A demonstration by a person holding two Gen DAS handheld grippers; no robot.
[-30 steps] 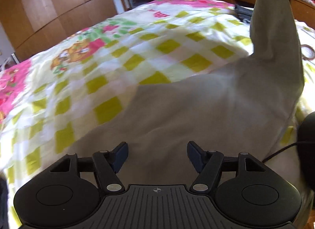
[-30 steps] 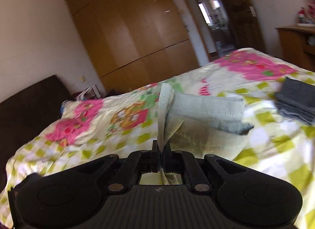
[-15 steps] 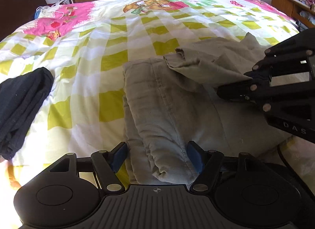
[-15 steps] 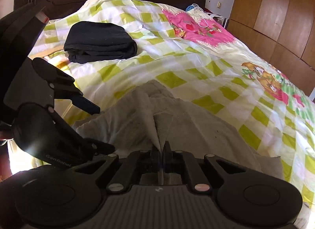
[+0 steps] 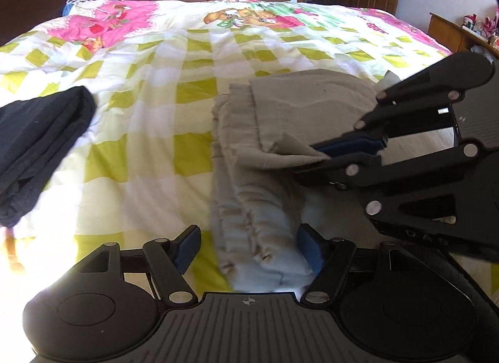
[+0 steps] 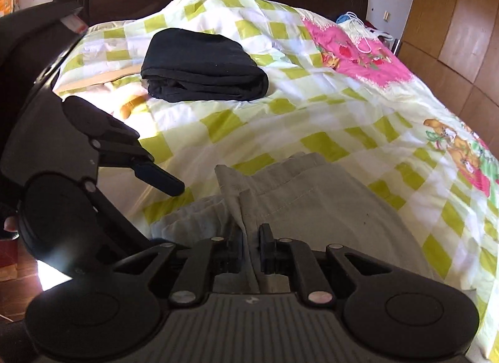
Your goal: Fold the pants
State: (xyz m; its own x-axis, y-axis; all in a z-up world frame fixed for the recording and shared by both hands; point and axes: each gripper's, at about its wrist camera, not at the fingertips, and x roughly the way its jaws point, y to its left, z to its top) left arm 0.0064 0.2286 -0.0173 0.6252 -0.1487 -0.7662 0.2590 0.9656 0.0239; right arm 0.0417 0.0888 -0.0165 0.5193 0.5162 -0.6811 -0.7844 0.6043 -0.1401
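Nearest, the left gripper (image 5: 248, 246) stands wide open, its pads either side of the gathered waistband of the grey pants (image 5: 280, 132) without pressing it. The right gripper (image 6: 250, 246) is opening; a thin fold of the pants runs up between its pads, which show a narrow gap. The pants lie folded on the checked quilt (image 5: 156, 107). Farther off rests a folded black garment (image 6: 202, 66), well apart.
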